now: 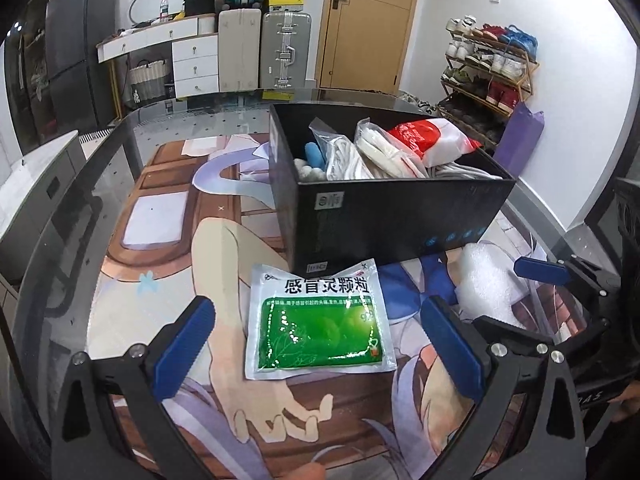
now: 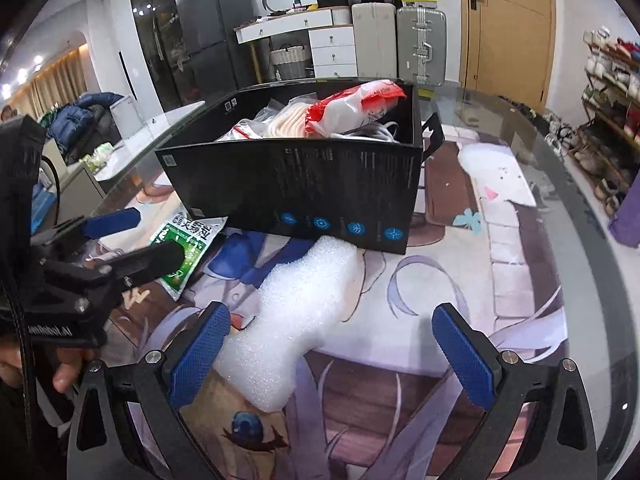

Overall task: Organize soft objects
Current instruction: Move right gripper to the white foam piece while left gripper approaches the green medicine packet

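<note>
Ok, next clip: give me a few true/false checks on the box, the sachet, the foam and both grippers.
1. The left gripper is open around the sachet. True.
2. The foam is already in the box. False: it lies on the mat, in front of the box.
3. The box is empty. False: it holds bags, including a red-and-white one.
4. The right gripper is shut on the foam. False: its jaws are open, with the foam between them.
5. The sachet lies flat on the mat, outside the box. True.

Foam sheet (image 2: 296,320) far end under box (image 2: 304,184) (hidden).
</note>
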The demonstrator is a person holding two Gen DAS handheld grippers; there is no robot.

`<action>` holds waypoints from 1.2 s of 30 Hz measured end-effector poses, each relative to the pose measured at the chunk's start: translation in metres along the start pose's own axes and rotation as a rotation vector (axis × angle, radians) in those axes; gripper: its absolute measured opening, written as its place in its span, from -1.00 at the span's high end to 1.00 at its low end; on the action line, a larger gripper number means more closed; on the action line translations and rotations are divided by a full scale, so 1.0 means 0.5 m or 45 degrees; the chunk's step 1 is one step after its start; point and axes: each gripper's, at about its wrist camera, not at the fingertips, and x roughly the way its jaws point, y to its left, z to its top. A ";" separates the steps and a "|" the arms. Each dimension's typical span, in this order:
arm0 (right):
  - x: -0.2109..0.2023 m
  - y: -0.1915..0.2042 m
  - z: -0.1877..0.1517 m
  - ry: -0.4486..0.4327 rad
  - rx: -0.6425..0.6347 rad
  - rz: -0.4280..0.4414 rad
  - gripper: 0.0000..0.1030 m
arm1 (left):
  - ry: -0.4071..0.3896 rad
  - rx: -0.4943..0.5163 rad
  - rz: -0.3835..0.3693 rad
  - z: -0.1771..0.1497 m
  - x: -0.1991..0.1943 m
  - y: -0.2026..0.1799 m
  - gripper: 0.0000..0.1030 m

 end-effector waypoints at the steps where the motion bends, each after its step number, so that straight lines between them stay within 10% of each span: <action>1: 0.001 -0.001 0.000 0.001 0.002 -0.003 -0.99 | 0.003 0.009 0.006 0.000 0.001 -0.003 -1.00; 36: 0.009 -0.038 -0.009 0.005 -0.027 -0.063 -0.98 | 0.080 0.003 -0.025 -0.001 0.014 -0.004 -1.00</action>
